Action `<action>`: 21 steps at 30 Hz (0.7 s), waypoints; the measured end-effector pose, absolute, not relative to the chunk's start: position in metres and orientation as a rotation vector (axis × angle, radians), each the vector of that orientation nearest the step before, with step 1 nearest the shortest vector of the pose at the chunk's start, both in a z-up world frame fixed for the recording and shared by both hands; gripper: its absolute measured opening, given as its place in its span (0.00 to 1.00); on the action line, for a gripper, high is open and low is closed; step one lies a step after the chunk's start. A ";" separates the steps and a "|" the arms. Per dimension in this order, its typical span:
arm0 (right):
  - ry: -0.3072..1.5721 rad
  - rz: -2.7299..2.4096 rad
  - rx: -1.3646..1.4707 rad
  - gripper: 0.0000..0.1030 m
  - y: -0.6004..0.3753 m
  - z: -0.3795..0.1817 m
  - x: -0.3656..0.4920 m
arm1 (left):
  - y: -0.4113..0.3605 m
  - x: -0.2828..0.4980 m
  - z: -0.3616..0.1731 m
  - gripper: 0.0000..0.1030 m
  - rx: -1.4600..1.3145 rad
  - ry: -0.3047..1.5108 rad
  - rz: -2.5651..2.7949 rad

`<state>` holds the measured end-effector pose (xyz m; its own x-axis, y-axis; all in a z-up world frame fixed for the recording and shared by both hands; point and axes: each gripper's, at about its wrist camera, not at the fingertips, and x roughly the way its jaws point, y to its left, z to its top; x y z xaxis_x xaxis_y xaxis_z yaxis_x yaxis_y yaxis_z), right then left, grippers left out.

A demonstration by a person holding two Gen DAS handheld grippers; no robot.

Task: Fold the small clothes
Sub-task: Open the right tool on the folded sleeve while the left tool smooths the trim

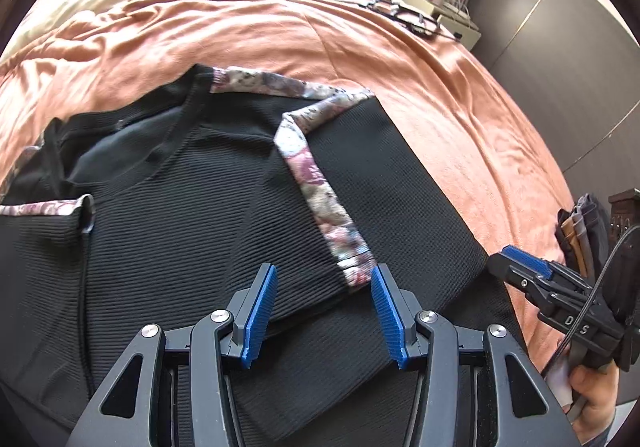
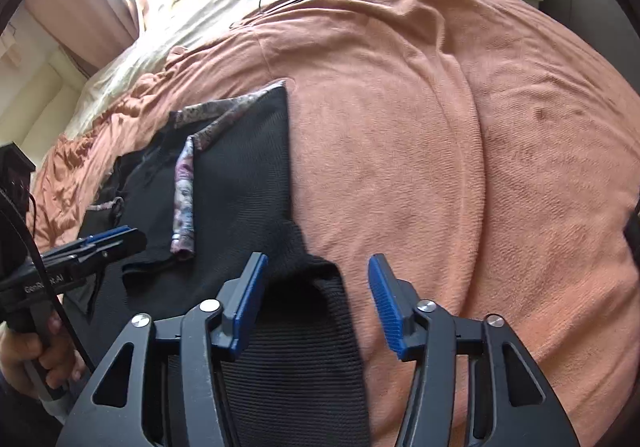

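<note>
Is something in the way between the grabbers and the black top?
Nothing visible is. The left hand-held gripper and right hand-held gripper both hover open right over the black top on the orange bedspread.

The black top [image 1: 168, 231] runs out of the left wrist view at its left and lower edges, and the left tool [image 1: 324, 307] covers its near hem. In the right wrist view the right tool [image 2: 318, 303] hides its lower part. Items on the nightstand [image 1: 448, 7] are too small to tell.
</note>
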<state>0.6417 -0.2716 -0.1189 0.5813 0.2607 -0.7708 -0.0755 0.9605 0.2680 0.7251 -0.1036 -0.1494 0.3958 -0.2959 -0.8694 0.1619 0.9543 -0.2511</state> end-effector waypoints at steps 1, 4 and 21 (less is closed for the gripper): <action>0.946 0.201 0.233 0.47 -0.274 -0.123 0.644 | -0.108 0.727 -0.152 0.50 -0.135 1.136 -0.294; 0.968 0.231 0.288 0.47 -0.277 -0.130 0.645 | -0.122 0.733 -0.163 0.51 -0.109 1.174 -0.286; 0.981 0.276 0.328 0.47 -0.269 -0.124 0.628 | -0.121 0.741 -0.152 0.12 0.096 1.090 -0.208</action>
<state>0.6285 -0.2690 -0.1238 0.5288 0.3722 -0.7628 -0.0800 0.9166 0.3918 0.7410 -0.1209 -0.1518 0.4457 -0.1208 -0.8870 0.2151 0.9763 -0.0249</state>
